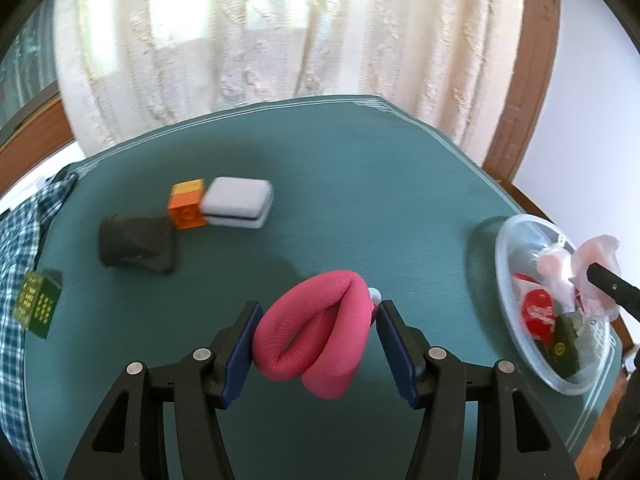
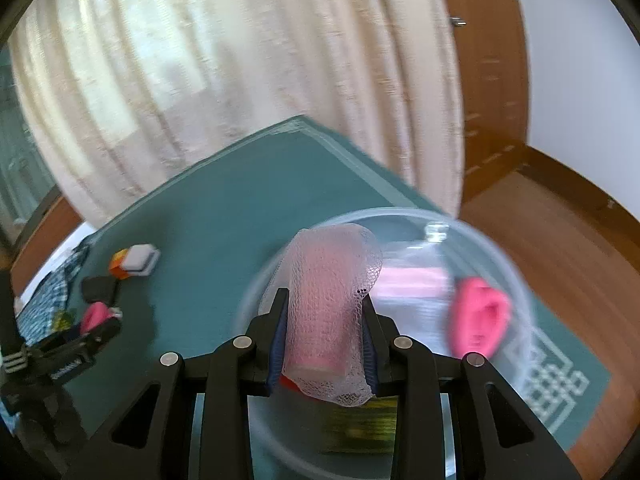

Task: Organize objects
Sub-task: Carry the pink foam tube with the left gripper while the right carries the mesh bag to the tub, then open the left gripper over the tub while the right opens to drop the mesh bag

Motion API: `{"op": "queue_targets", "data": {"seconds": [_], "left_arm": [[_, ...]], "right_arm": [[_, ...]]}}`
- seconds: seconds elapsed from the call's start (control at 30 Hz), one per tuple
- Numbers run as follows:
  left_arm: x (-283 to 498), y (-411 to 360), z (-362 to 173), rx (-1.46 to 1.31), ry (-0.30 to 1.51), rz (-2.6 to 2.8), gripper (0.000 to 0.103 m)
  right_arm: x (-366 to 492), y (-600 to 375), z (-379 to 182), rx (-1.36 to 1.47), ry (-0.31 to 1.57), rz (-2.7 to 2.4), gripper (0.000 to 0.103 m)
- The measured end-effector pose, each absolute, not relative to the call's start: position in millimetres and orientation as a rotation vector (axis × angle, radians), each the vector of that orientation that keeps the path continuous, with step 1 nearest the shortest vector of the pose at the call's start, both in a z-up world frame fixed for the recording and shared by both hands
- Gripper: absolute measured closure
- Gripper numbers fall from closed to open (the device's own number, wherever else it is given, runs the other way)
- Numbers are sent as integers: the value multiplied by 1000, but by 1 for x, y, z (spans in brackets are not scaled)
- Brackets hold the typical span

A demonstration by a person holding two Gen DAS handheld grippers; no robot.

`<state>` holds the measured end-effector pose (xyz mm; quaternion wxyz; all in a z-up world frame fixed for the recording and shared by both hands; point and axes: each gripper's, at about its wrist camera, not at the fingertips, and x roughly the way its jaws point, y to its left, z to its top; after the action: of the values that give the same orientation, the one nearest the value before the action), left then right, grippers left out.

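The green table (image 1: 340,168) carried everything, and the clear plastic bowl (image 1: 505,240) sat at its right edge, already holding a red-labelled packet (image 1: 538,312) and a dark green packet (image 1: 564,346). The right gripper (image 2: 324,336) was clenched on a pink item in white mesh netting (image 2: 332,280), held directly over the bowl's opening; in the right wrist view a second pink object (image 2: 480,316) showed through the blurred bowl wall, though whether it lay inside could not be told. The left gripper (image 1: 316,344) was clamped on a folded pink padded roll (image 1: 316,332), held over the middle of the table near its front edge, well apart from the bowl.

Judged from this, the step in hand was dropping the netted item into the bowl. To do it well, the netting should be lowered below the rim before release, since loose mesh could snag on a pad or drape over the edge. The roll would likely follow; being springy, it may unfold once freed.

Toward the left edge lay a dark pouch (image 1: 136,244), touching an orange cube (image 1: 187,208), which sat against a white case (image 1: 238,202). A green patterned box (image 1: 38,304) rested on checked cloth (image 1: 16,248) at the left edge. None of these blocked the bowl.
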<state>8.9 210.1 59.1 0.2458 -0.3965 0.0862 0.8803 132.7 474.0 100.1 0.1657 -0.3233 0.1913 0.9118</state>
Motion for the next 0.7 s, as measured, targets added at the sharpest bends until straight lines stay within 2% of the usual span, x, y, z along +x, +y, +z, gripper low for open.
{"op": "queue_targets", "data": {"seconds": [0.7], "left_arm": [[27, 283, 66, -1011, 320, 2275, 41]], "right_arm": [[158, 522, 61, -998, 627, 2476, 70]]}}
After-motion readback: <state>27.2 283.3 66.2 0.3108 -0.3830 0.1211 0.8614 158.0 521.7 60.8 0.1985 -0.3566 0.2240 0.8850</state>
